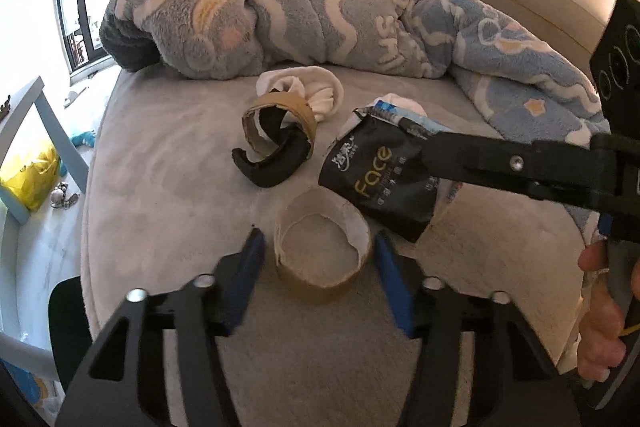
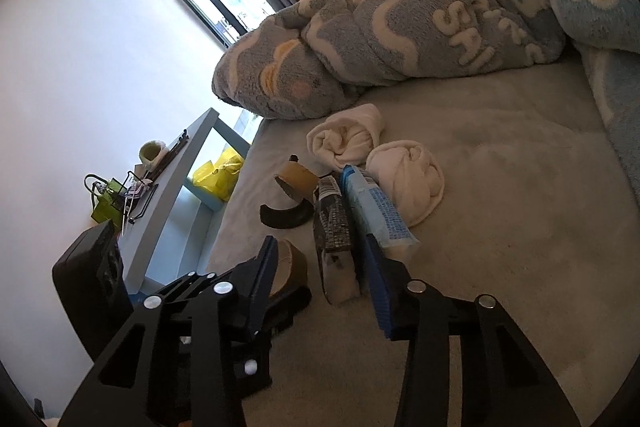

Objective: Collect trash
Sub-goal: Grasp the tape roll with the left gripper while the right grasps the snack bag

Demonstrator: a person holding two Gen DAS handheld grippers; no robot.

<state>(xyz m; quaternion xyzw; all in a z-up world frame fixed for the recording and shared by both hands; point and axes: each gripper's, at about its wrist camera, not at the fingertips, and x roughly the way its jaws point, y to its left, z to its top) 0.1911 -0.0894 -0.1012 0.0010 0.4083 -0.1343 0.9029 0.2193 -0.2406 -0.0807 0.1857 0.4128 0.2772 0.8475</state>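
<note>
A brown cardboard tape core (image 1: 322, 253) lies on the grey bed between the blue pads of my open left gripper (image 1: 318, 255), not gripped. My right gripper (image 2: 322, 267) is open around a black "Face" wrapper (image 1: 380, 179), seen edge-on in the right wrist view (image 2: 334, 239), with a blue-white packet (image 2: 374, 207) beside it. A torn brown-and-black tape ring (image 1: 276, 139) lies further back, and it also shows in the right wrist view (image 2: 292, 195).
Two rolled white socks (image 2: 348, 139) (image 2: 408, 179) lie on the bed (image 1: 160, 167) behind the trash. A blue-grey fleece blanket (image 1: 320, 15) is heaped at the back. A light blue shelf (image 2: 180, 195) and a yellow bag (image 1: 32, 175) stand off the bed's left edge.
</note>
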